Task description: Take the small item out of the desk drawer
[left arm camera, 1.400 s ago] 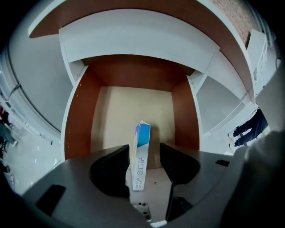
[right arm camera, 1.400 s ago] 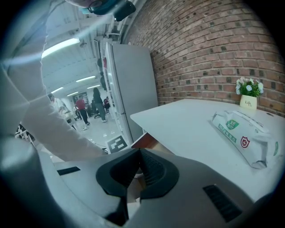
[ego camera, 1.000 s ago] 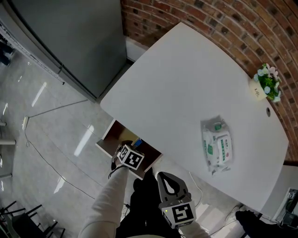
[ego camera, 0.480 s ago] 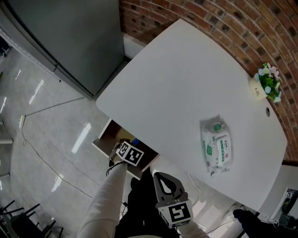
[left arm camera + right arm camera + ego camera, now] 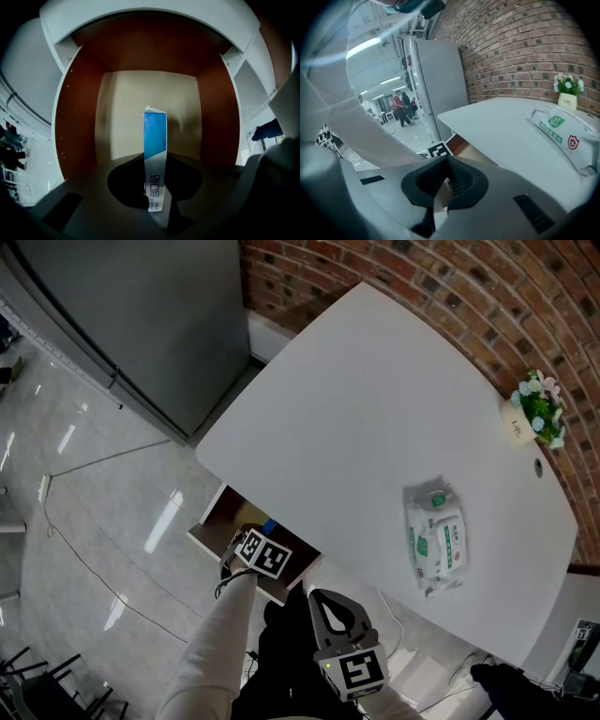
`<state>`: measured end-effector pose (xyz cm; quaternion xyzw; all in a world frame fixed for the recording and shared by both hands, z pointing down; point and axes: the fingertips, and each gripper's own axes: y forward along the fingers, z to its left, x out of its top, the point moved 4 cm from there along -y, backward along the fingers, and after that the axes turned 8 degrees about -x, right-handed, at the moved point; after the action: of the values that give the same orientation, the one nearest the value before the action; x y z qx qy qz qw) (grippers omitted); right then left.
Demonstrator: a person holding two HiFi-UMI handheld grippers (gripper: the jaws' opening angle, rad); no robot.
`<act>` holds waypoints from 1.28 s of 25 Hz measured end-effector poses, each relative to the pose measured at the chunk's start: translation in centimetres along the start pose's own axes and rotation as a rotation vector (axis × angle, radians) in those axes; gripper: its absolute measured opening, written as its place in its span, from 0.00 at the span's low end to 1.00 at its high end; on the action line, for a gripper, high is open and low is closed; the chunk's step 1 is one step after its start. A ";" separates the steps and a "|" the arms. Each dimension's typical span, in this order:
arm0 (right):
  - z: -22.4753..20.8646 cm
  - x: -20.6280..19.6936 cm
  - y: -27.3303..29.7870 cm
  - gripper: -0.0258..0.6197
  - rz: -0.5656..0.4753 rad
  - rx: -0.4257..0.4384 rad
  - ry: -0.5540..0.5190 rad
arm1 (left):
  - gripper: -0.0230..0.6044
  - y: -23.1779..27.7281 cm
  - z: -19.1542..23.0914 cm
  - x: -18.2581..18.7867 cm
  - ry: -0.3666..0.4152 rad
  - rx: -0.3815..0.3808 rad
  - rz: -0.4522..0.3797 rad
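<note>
The drawer [image 5: 208, 524] stood pulled out under the desk's [image 5: 375, 399] near edge, so the left gripper [image 5: 157, 208] could reach steeply down into it. Its jaws had just been closing. Now narrow, they pinched the small blue-and-white box [image 5: 155, 136] midway between the drawer's side walls. The right gripper [image 5: 446, 180] hung closed and empty — apparently unneeded.

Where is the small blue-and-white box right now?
In the left gripper view the box sits between the left tongs, which have just been closing on it, inside the open drawer.
</note>
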<state>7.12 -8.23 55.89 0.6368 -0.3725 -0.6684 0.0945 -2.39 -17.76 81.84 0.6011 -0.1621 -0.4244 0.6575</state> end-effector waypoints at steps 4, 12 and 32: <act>0.6 0.6 -0.1 0.08 -0.020 0.005 -0.009 | 0.16 -1.6 0.1 0.1 -0.005 0.008 -0.041; 1.6 0.8 -0.8 0.08 -0.050 0.004 -0.011 | 0.15 -6.3 -0.2 0.1 -0.017 0.042 -0.131; 2.8 3.5 -3.0 0.08 -0.135 0.004 -0.019 | 0.15 -20.9 -2.1 0.7 -0.048 0.115 -0.415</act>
<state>4.95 -7.13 51.00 0.6544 -0.3309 -0.6784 0.0444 -8.07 -15.21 61.72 0.6478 -0.0746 -0.5550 0.5165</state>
